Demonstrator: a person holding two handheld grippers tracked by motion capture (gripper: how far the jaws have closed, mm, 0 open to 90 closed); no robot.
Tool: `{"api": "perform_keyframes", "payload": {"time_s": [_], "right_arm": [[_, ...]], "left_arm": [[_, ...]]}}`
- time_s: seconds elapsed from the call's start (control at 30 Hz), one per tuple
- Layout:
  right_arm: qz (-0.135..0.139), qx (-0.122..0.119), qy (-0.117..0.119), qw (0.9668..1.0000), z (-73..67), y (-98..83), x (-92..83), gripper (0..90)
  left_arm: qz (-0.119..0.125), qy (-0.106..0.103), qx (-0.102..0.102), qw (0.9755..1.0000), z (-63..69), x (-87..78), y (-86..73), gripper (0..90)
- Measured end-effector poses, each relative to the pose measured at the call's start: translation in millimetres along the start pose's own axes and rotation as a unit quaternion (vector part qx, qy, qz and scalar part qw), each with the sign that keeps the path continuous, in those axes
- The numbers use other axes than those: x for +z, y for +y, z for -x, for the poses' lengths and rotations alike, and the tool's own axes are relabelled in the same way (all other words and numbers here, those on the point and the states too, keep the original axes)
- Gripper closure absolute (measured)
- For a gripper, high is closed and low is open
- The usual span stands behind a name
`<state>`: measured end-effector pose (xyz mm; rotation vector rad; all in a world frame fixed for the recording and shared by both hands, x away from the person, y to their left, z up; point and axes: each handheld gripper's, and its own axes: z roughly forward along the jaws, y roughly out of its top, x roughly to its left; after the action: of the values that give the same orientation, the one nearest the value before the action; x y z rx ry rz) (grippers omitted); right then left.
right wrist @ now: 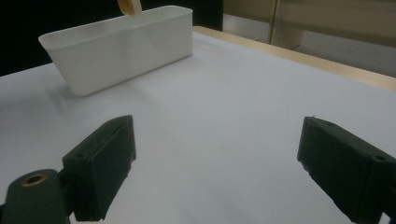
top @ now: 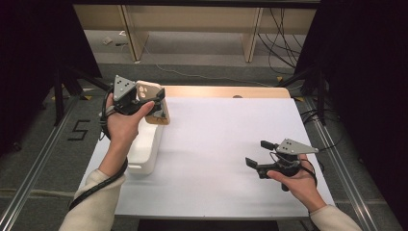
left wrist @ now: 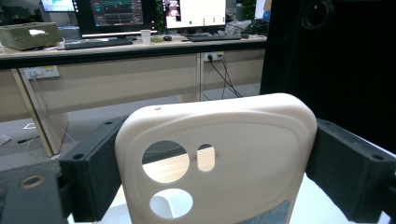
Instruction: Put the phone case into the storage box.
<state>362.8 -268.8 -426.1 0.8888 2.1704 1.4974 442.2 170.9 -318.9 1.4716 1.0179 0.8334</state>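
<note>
We hold the beige phone case [left wrist: 219, 158] across its width in the left tool [top: 155, 103], clamped on both side edges, above the far end of the white bin [top: 146, 149]. It looks light and somewhat flexible, so we judge the stiffer edges the safest hold. Our right tool [top: 262, 154] hangs empty, its jaws apart, over the white surface [top: 216, 159].

The bin [top: 146, 154] is the one obstacle on the table [top: 221, 139], at its left edge. Right of the bin the sheet lies bare across to the right gripper [top: 258, 153]. A case [top: 150, 96] hangs above the bin's far end.
</note>
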Motion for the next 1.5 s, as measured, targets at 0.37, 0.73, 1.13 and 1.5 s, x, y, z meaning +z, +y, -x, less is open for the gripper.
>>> {"api": "perform_keyframes", "payload": {"time_s": [0.37, 0.73, 1.13, 1.5], "right_arm": [[-0.001, 0.000, 0.001, 1.0000, 0.2, -0.3, -0.1, 12.4], [-0.001, 0.001, 0.002, 1.0000, -0.4, -0.3, -0.1, 12.4], [-0.002, 0.002, 0.003, 1.0000, -0.1, -0.9, 0.4, 12.4], [-0.003, 0.002, 0.003, 1.0000, 0.2, -1.3, 0.8, 12.4]], "left_arm": [[-0.002, 0.008, 0.000, 1.0000, -7.1, -0.6, -0.7, 10.8], [-0.009, 0.017, -0.001, 0.9998, -16.2, 0.1, -3.9, 10.8], [-0.013, 0.023, -0.002, 0.9996, -20.7, 1.4, -7.1, 10.8], [-0.014, 0.026, -0.002, 0.9996, -24.6, 0.9, -7.4, 10.8]]}}
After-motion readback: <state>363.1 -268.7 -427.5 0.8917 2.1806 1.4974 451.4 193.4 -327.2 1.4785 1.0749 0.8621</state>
